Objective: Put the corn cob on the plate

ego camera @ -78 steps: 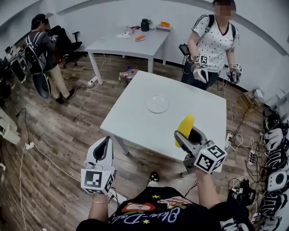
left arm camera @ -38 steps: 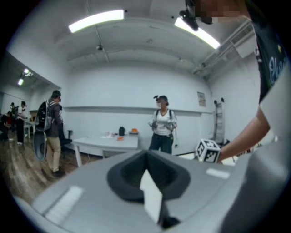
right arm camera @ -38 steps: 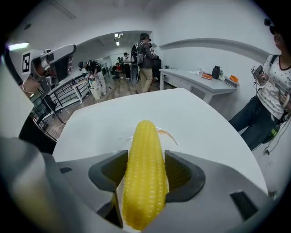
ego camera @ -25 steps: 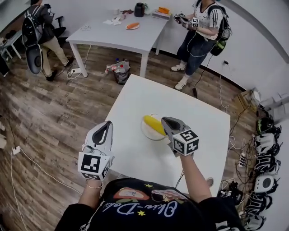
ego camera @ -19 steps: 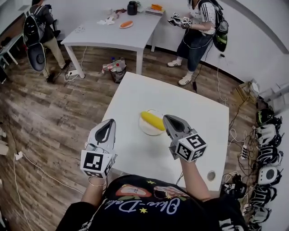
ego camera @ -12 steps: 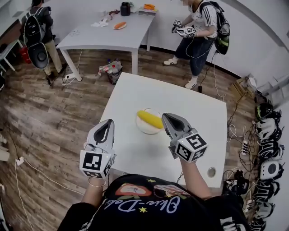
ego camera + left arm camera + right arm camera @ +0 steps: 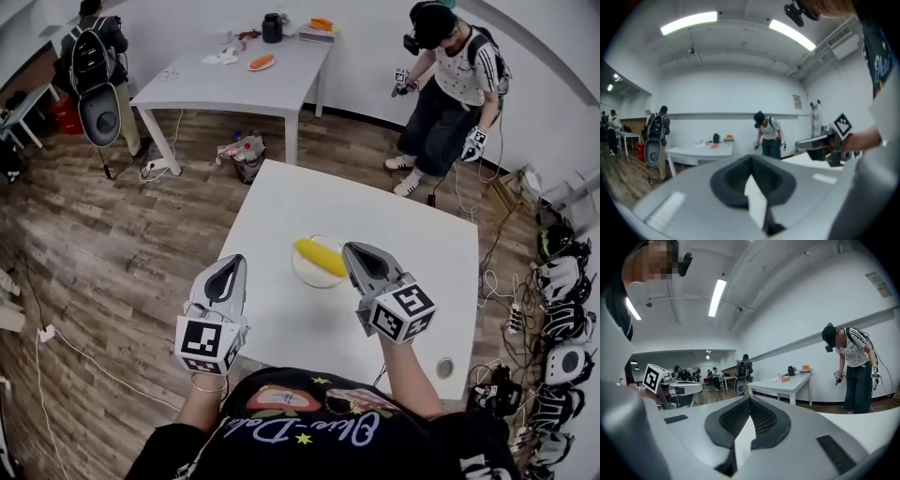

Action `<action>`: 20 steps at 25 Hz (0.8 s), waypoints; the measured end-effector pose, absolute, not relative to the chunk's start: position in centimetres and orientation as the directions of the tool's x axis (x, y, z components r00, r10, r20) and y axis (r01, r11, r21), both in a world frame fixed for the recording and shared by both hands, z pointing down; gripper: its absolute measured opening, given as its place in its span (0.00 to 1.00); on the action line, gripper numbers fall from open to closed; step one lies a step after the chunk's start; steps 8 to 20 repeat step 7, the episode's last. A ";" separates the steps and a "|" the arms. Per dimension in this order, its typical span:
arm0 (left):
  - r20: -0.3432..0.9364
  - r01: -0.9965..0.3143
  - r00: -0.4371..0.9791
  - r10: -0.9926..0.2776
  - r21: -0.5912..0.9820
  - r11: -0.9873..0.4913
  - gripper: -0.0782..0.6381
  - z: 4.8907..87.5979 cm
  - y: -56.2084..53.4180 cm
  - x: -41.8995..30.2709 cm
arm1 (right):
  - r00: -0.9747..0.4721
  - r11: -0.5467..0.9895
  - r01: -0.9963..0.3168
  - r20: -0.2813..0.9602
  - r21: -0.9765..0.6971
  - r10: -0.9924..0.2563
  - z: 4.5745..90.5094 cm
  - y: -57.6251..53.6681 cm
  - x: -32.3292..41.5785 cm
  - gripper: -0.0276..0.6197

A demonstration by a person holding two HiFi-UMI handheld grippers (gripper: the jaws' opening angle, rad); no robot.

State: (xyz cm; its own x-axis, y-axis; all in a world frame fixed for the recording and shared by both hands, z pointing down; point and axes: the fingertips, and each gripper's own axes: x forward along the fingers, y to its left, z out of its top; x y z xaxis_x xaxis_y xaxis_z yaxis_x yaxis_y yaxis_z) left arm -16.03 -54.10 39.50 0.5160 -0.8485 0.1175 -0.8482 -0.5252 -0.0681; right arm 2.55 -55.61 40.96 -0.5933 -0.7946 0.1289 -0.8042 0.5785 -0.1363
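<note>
The yellow corn cob (image 7: 320,257) lies across the small clear plate (image 7: 305,275) in the middle of the white table (image 7: 272,211). My right gripper (image 7: 361,254) hovers just right of the plate, raised above the table, jaws shut and empty. My left gripper (image 7: 228,272) hangs at the table's near left edge, jaws shut with nothing in them. In the left gripper view its jaws (image 7: 751,164) meet, and the right gripper (image 7: 818,143) shows off to the side. In the right gripper view the jaws (image 7: 749,404) also meet, pointing level across the room; the corn is hidden there.
A second white table (image 7: 239,80) with small items stands at the back. A person (image 7: 448,89) with grippers stands beyond the table's far right corner; another (image 7: 98,80) with a backpack stands at far left. Cables and gear (image 7: 553,309) line the right wall.
My right gripper carried the corn to the plate, let it go there, and has since lifted and shut empty. The left gripper shifted slightly. The person behind walked right.
</note>
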 end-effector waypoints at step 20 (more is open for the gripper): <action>0.138 -0.856 0.496 -0.857 -0.088 -0.509 0.10 39.8 -53.9 -16.4 | -0.597 0.582 -0.802 0.137 -0.133 -0.791 41.3 -55.3 2.6 0.07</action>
